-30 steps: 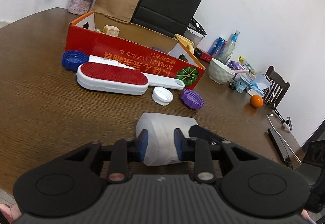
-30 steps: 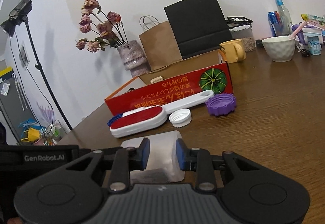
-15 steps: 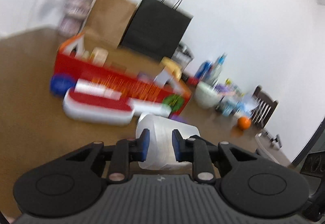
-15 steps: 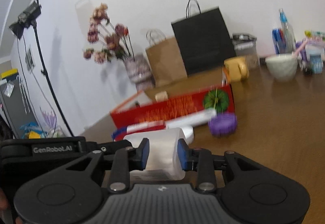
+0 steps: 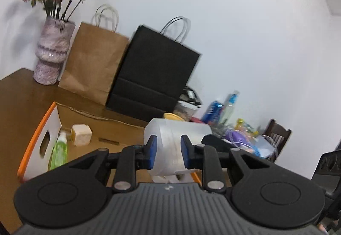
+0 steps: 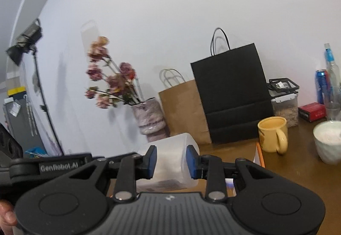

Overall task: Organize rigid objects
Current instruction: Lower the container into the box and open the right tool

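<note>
Mid-carry: translucent plastic jug (image 5: 170, 141) held aloft, pinched by the left gripper (image 5: 167, 150) and the right gripper (image 6: 171, 160), both clamped narrow on its body. Hanging over the open cardboard box (image 5: 40, 134), probably above its right part, though blur muddies that. Next: lower into the bare floor right of the green bottle (image 5: 58, 150) and pale block (image 5: 81, 134), then release together. Mind the orange-edged rim (image 6: 260, 156), the yellow mug (image 6: 271, 134) just right, paper bags (image 5: 153, 68) beyond.
</note>
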Demonstrator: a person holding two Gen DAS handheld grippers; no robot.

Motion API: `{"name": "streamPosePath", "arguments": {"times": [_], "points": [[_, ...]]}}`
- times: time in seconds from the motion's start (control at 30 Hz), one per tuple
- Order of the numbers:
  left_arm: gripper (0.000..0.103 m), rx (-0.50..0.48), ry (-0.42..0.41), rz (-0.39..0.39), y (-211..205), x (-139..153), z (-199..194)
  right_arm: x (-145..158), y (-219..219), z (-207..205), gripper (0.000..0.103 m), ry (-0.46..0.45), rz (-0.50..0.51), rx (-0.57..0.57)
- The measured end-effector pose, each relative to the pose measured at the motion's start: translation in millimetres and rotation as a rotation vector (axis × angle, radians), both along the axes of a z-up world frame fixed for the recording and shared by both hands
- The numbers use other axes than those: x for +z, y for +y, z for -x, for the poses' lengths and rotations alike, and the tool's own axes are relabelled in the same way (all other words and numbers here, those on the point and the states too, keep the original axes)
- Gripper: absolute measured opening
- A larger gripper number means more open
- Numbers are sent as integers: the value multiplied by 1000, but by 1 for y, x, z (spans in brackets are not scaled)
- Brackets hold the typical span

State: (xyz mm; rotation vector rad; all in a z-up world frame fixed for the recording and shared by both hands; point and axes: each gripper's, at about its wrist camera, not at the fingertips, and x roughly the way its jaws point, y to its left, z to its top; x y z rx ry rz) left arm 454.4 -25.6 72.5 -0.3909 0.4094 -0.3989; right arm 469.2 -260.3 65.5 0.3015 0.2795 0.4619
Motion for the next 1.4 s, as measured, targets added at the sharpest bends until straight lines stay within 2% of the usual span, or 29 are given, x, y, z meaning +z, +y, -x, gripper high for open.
{"name": "streamPosePath", "arguments": {"times": [0.07, 0.13, 0.27, 0.47, 0.6, 0.7, 0.77, 0.83, 0.87, 0.97, 1.1, 1.13, 1.17, 1.3, 1.37, 1.4], "points": [[24, 8, 28, -29, 1, -4, -37, -5, 3, -43, 31, 80, -16, 6], [24, 18, 91, -48, 2, -15, -74, -18, 5, -87, 31, 192, -35, 11], [24, 21, 205, -88, 3, -43, -128, -51, 13, -141, 31, 324, -35, 3], [24, 19, 300, -126, 6, -71, -165, -78, 36, -173, 31, 403, 104, -5], [24, 6, 382, -137, 5, -78, -178, -86, 36, -182, 31, 465, 115, -14], [28, 22, 378, -127, 7, -77, -175, -86, 36, -180, 31, 481, 118, -5], [30, 3, 347, -123, 8, -70, -168, -78, 35, -169, 32, 432, 121, -5], [36, 2, 300, -128, 11, -53, -154, -65, 34, -157, 50, 392, 149, -20], [41, 3, 273, -137, 13, -44, -145, -55, 33, -148, 53, 368, 162, -27], [47, 31, 203, -179, 21, -14, -117, -28, 27, -123, 57, 311, 206, -39], [53, 36, 80, -264, 36, 21, -63, 6, 16, -75, 76, 208, 308, -56], [59, 41, 58, -276, 39, 28, -50, 13, 12, -62, 78, 184, 336, -68], [64, 52, 35, -285, 43, 35, -35, 19, 7, -54, 79, 172, 356, -78], [75, 105, -19, -328, 51, 52, 15, 32, -12, -15, 80, 155, 375, -100], [86, 131, -46, -357, 52, 52, 39, 34, -18, 4, 81, 142, 374, -110], [87, 136, -63, -369, 52, 52, 50, 33, -20, 12, 82, 135, 373, -111]]}}
